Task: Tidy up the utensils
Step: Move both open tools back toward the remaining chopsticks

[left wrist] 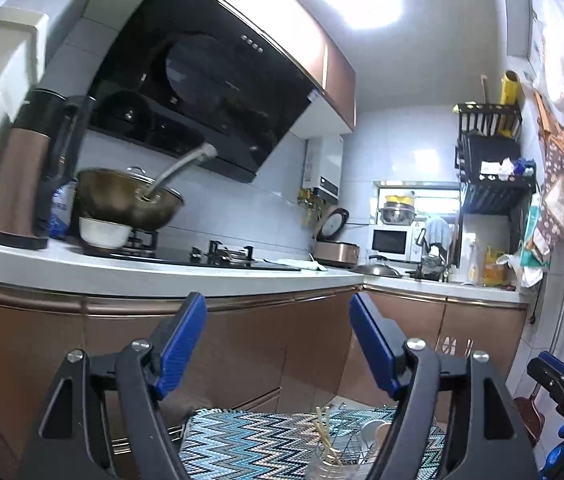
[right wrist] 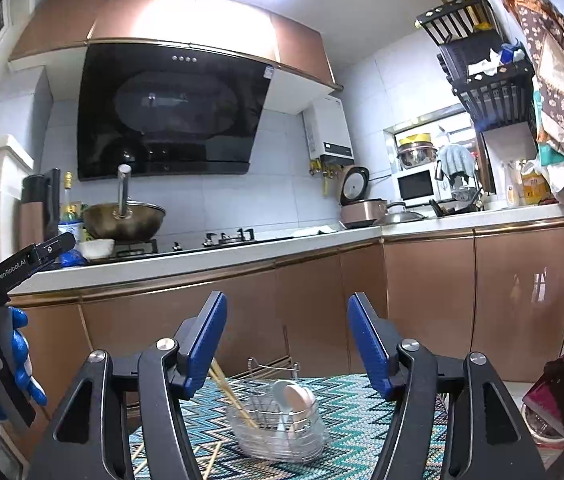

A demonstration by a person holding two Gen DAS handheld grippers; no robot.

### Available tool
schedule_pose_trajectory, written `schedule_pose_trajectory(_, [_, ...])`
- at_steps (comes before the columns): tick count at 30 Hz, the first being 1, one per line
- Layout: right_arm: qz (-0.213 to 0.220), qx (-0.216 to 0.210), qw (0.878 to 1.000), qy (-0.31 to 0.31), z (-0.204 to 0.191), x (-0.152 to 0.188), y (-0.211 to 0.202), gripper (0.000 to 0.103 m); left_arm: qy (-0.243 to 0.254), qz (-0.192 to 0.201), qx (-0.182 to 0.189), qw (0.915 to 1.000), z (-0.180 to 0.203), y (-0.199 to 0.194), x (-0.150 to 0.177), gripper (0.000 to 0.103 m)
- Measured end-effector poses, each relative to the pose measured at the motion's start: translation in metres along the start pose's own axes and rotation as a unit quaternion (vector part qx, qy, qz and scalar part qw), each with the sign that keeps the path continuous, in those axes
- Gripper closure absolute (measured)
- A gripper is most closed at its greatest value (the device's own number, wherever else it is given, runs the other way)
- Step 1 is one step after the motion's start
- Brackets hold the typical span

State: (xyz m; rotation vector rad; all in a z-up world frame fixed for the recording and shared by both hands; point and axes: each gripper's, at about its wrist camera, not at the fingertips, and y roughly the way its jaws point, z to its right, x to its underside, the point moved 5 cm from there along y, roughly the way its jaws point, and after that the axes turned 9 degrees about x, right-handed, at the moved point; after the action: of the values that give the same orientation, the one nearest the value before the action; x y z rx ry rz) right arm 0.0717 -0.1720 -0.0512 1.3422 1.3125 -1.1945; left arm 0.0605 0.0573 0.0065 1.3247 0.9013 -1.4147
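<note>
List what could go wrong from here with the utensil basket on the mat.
1. The chopsticks lean out over the wire basket rim; a nudge could tip them out.
2. The left claw and right claw are open and close together; they might collide.
3. The spoons are piled loosely and could slide.

Desk under a zigzag mat, with a wire basket on it

The desk is covered by a zigzag mat (right wrist: 361, 412) in blue, teal and white. A wire basket (right wrist: 278, 436) is set on the mat, and chopsticks (right wrist: 230, 394), a white spoon (right wrist: 282, 394) and clear bowls (right wrist: 309, 446) are held in it.
</note>
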Motion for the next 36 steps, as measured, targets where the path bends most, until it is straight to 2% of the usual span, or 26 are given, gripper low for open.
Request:
schedule_pose_trajectory(8, [-0.004,-0.015,1.0,-0.007,-0.013,-0.006,-0.02,0.041,-0.004,-0.047,-0.005,0.9989,-0.026,-0.024,-0.006,0.03])
schedule_pose_trajectory(13, [-0.019,-0.028,0.999,-0.018,-0.023,-0.003,-0.023,0.042,-0.019,-0.109,0.007,0.9938,-0.036,-0.019,0.018,0.03])
schedule_pose_trajectory(16, [-0.035,-0.035,0.999,-0.022,-0.027,0.004,-0.019,0.045,-0.058,-0.172,0.015,0.9832,-0.05,-0.002,0.047,0.03])
schedule_pose_trajectory(19, [-0.069,-0.051,0.996,-0.023,-0.033,0.019,-0.008,0.049,-0.088,-0.23,0.018,0.9689,-0.063,0.013,0.082,0.03])
schedule_pose_trajectory(24, [-0.119,-0.07,0.99,-0.03,-0.043,0.047,0.011,0.056,-0.104,-0.299,0.012,0.9486,-0.073,0.029,0.136,0.03])
schedule_pose_trajectory(29, [-0.165,-0.085,0.982,-0.027,-0.051,0.076,0.031,0.06,-0.113,-0.338,0.017,0.9343,-0.076,0.04,0.177,0.03])
schedule_pose_trajectory(36, [-0.218,-0.094,0.971,-0.032,-0.064,0.114,0.061,0.063,-0.123,-0.376,0.021,0.9184,-0.085,0.055,0.217,0.031])
